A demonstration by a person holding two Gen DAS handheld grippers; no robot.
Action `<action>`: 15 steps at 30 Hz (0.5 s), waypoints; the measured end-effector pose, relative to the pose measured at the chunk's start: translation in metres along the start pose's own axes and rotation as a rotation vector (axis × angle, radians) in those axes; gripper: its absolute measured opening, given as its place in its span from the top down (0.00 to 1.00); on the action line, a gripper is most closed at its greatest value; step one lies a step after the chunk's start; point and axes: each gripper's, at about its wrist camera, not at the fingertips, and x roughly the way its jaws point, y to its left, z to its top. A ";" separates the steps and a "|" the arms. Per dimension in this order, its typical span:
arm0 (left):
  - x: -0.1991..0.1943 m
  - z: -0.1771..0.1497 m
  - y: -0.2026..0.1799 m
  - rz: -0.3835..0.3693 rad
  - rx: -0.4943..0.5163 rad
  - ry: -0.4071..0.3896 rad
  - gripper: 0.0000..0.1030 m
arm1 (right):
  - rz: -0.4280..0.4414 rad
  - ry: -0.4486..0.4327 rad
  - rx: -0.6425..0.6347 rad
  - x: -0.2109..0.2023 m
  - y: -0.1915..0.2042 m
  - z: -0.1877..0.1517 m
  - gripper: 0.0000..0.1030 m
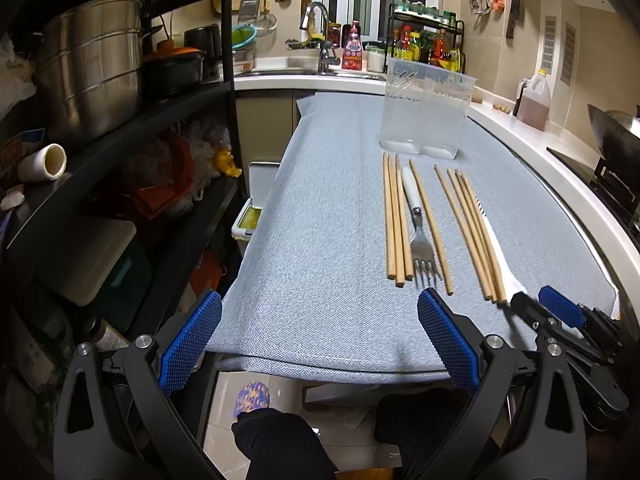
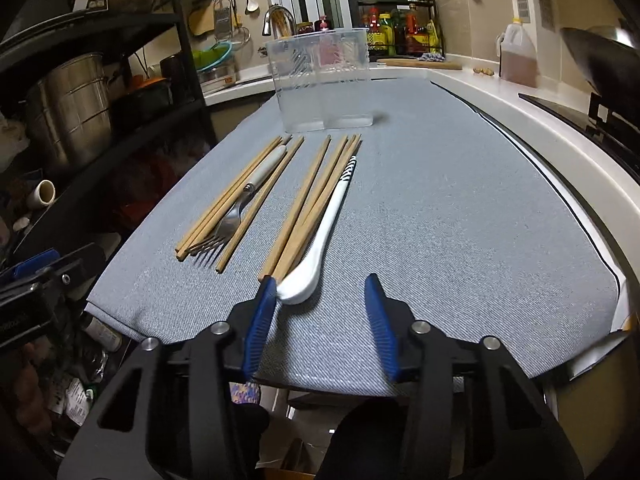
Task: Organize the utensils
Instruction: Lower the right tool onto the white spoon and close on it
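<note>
Both grippers hover at the cloth's [image 2: 440,220] near edge: left gripper [image 1: 320,336] spread wide, empty. Right gripper [image 2: 322,292] parted, its left pad touching the white spoon [image 2: 316,252]; chopsticks [image 2: 308,204] lie toward eleven o'clock.

Left hand-held gripper [image 1: 320,336] gapes wide; right hand-held gripper [image 2: 322,294] half-open, tilted down.

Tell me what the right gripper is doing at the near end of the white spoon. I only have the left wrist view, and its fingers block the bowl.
Observer: The right gripper is open. The white spoon has its bowl lying just inside the left finger, not clamped.
Operator: Say whether the other finger touches it.
Observer: No. That finger stands clear of the bowl, with bare cloth between them.
</note>
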 end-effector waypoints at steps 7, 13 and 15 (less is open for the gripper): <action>0.014 0.002 -0.001 -0.004 0.005 0.023 0.07 | 0.010 0.014 0.014 0.010 -0.001 0.003 0.76; 0.023 0.005 -0.002 -0.011 0.006 0.030 0.07 | 0.000 -0.009 0.011 0.006 -0.009 0.001 0.78; 0.024 0.006 -0.003 -0.011 0.011 0.030 0.07 | -0.022 -0.022 -0.014 0.005 -0.008 0.000 0.78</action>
